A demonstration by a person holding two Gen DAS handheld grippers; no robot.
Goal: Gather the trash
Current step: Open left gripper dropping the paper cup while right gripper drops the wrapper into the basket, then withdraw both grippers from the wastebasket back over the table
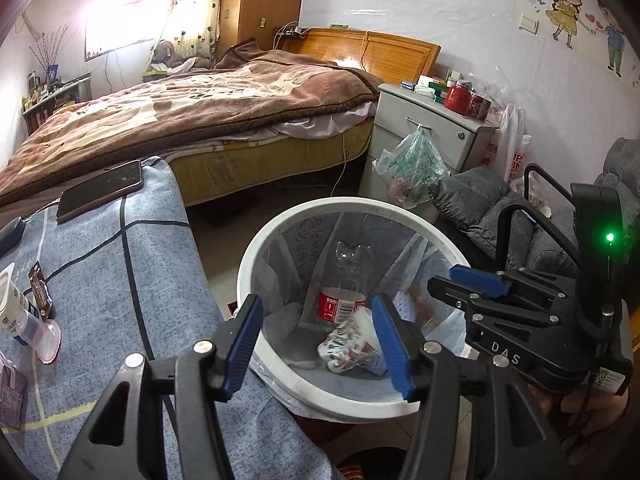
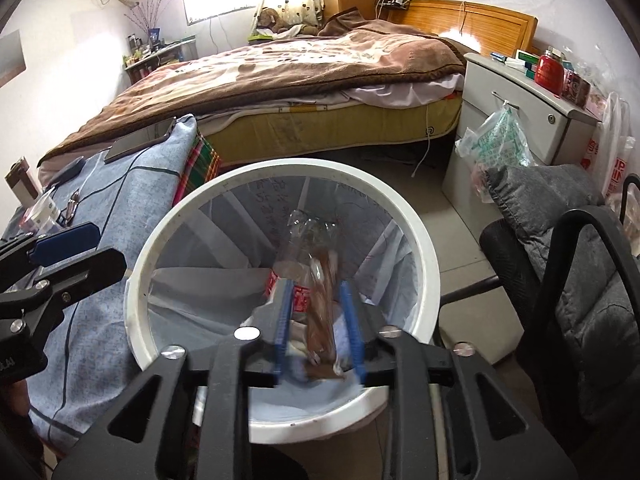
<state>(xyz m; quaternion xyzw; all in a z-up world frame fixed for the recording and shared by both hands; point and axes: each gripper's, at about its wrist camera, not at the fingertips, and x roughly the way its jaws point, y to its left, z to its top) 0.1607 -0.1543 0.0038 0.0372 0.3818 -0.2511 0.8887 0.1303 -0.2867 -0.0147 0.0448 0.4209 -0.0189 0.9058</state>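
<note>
We are holding both hand-held grippers over the round white bin [image 1: 408, 402], dropping trash. The left hand-held gripper [image 1: 318, 346] is standing apart, empty, above a crumpled printed wrapper [image 1: 346, 350]. The right hand-held gripper [image 2: 318, 330] is parted too, a blurred brown wrapper [image 2: 322, 320] apparently slipping free beside the clear plastic bottle [image 2: 308, 248]. Next we are returning to the cloth-covered desk [image 1: 120, 280] for the leftovers.

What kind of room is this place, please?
Most likely a home bedroom: a bed with a brown blanket, a white bedside cabinet crowded with jars and boxes, and a wooden wardrobe by the curtained window.
</note>
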